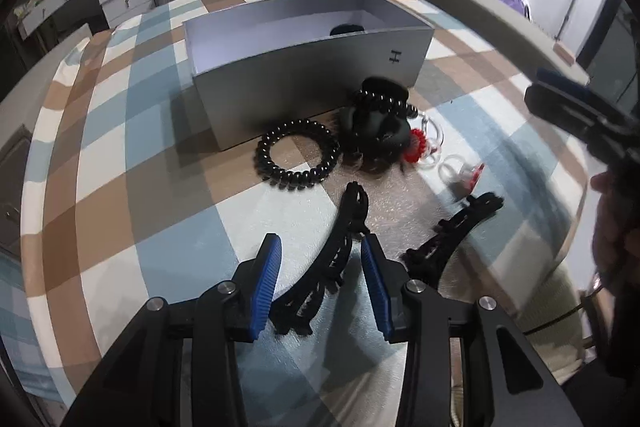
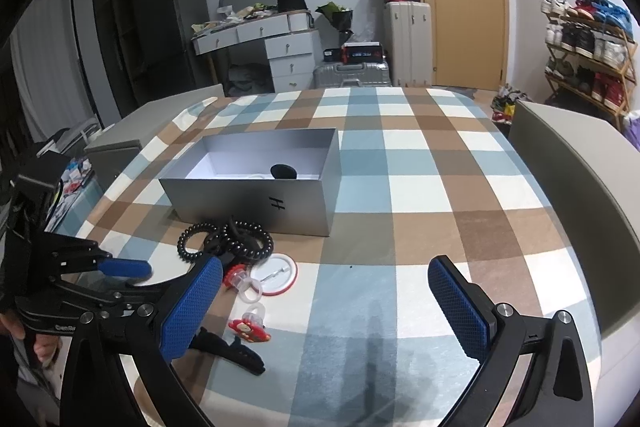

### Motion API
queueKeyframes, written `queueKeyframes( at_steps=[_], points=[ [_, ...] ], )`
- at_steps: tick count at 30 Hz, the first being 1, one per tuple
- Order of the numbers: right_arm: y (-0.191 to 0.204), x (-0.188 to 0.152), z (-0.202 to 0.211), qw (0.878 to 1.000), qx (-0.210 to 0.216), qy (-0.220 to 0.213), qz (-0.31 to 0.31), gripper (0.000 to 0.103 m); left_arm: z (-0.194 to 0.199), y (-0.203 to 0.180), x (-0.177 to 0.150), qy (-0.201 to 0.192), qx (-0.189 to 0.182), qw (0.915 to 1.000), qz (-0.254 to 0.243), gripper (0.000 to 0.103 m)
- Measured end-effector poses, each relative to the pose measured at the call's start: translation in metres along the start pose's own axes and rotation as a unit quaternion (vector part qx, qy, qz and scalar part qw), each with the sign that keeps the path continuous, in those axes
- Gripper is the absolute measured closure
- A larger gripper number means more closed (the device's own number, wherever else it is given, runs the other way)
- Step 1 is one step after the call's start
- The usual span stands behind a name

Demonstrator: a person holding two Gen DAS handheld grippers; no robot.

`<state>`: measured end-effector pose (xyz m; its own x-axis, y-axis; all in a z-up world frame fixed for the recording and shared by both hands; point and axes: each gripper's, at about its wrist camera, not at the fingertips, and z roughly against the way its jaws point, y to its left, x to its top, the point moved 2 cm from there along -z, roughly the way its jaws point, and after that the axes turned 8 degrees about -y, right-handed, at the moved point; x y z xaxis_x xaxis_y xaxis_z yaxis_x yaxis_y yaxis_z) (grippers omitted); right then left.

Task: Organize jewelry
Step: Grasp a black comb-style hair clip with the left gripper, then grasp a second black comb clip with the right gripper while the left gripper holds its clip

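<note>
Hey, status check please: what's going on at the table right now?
Left gripper around black hair claw, not clamped. Right gripper open, empty. Grey box clear ahead.

My tabletop (image 2: 420,155) wears a check of blue, brown and cream, and the open box (image 2: 256,201) on it is silver-grey outside, white inside. My tool pads (image 2: 460,307) are blue on black arms; the coil hair tie (image 1: 298,155) and hair claw (image 1: 340,259) are black, the round badge (image 2: 280,277) white with a red rim.
</note>
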<state>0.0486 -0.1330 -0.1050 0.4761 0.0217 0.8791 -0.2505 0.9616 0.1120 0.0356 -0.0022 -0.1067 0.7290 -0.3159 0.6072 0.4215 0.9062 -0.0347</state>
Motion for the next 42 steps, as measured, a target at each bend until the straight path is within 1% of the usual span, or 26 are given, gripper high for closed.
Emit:
queueKeyframes(
  at_steps=[3,6,10,13,15,17,20,22,26,29,32,37,38,39,40,42],
  points=[
    [0.002,-0.002,-0.001,1.000,0.004,0.004,0.002,0.000,-0.001,-0.006,-0.003,0.001,0.016,0.9997,-0.021,0.068],
    [0.005,-0.005,-0.002,1.000,0.023,0.009,0.000,0.000,0.001,-0.009,-0.005,-0.002,0.017,0.9995,-0.027,0.077],
    [0.009,-0.011,0.002,0.997,0.076,0.015,-0.014,0.000,0.003,-0.013,-0.007,-0.007,0.017,0.9995,-0.027,0.089],
    [0.014,-0.020,0.002,0.995,0.097,0.028,-0.010,0.000,0.004,-0.015,-0.009,-0.010,0.015,0.9992,-0.036,0.090],
    [0.018,-0.026,0.002,0.994,0.107,0.036,-0.006,0.000,0.005,-0.012,-0.009,-0.010,0.016,0.9993,-0.032,0.090],
    [0.021,-0.033,0.002,0.992,0.121,0.044,-0.003,0.000,0.006,-0.009,-0.009,-0.013,0.021,0.9993,-0.028,0.090],
    [0.030,-0.042,-0.001,0.990,0.130,0.054,0.015,0.000,0.012,-0.005,-0.009,-0.024,0.028,0.9992,-0.018,0.090],
    [0.037,-0.046,-0.003,0.989,0.135,0.058,0.027,0.000,0.019,-0.004,-0.008,-0.037,0.045,0.9981,-0.019,0.090],
    [0.050,-0.049,-0.007,0.988,0.136,0.061,0.050,0.001,0.033,-0.004,-0.006,-0.064,0.068,0.9955,-0.020,0.090],
    [0.061,-0.052,-0.011,0.988,0.122,0.066,0.074,0.001,0.044,-0.004,-0.005,-0.083,0.085,0.9926,-0.025,0.090],
    [0.069,-0.055,-0.016,0.987,0.113,0.075,0.084,0.001,0.054,-0.002,-0.003,-0.101,0.096,0.9900,-0.024,0.090],
    [0.075,-0.061,-0.028,0.987,0.105,0.093,0.077,0.001,0.067,0.006,0.000,-0.123,0.096,0.9878,-0.006,0.090],
    [0.076,-0.061,-0.028,0.988,0.102,0.090,0.078,0.001,0.068,0.008,0.000,-0.125,0.096,0.9874,-0.002,0.090],
    [0.078,-0.061,-0.028,0.988,0.096,0.090,0.081,0.003,0.069,0.009,-0.001,-0.126,0.097,0.9873,0.001,0.090],
    [0.079,-0.061,-0.028,0.988,0.093,0.089,0.086,0.007,0.069,0.012,-0.001,-0.127,0.096,0.9873,0.006,0.090],
    [0.080,-0.061,-0.027,0.988,0.091,0.085,0.091,0.012,0.070,0.015,-0.003,-0.127,0.090,0.9876,0.012,0.090]
  ],
)
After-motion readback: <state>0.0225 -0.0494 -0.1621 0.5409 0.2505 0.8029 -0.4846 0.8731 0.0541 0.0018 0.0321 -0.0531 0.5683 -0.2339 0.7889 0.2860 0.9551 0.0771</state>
